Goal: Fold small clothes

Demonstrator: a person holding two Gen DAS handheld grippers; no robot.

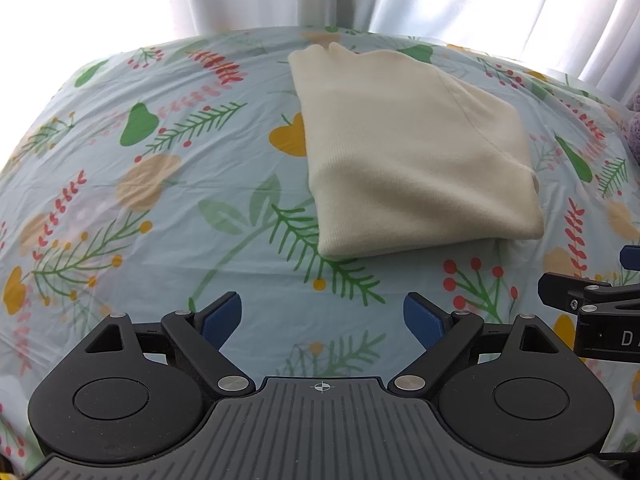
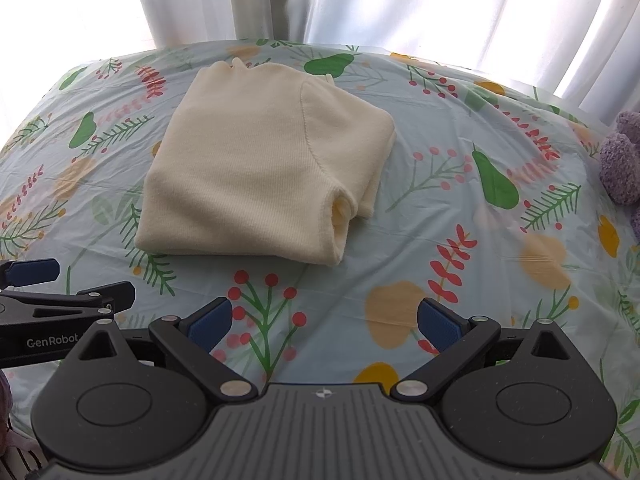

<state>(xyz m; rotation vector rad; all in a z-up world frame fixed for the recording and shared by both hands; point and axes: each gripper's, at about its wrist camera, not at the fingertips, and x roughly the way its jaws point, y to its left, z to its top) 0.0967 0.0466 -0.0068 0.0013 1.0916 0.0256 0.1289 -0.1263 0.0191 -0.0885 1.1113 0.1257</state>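
Observation:
A cream knit garment point(image 1: 416, 152) lies folded into a compact rectangle on the floral tablecloth point(image 1: 160, 184). It also shows in the right wrist view point(image 2: 256, 164), with a sleeve opening at its near right corner. My left gripper point(image 1: 322, 322) is open and empty, a short way in front of the garment's near edge. My right gripper point(image 2: 324, 326) is open and empty, also in front of the garment and apart from it. The right gripper shows at the right edge of the left wrist view point(image 1: 592, 280); the left gripper shows at the left edge of the right wrist view point(image 2: 64, 284).
A purple fuzzy item point(image 2: 622, 160) lies at the right edge of the table. White curtains point(image 2: 400, 0) hang behind the table's far edge. The tablecloth point(image 2: 460, 220) shows bare patches left and right of the garment.

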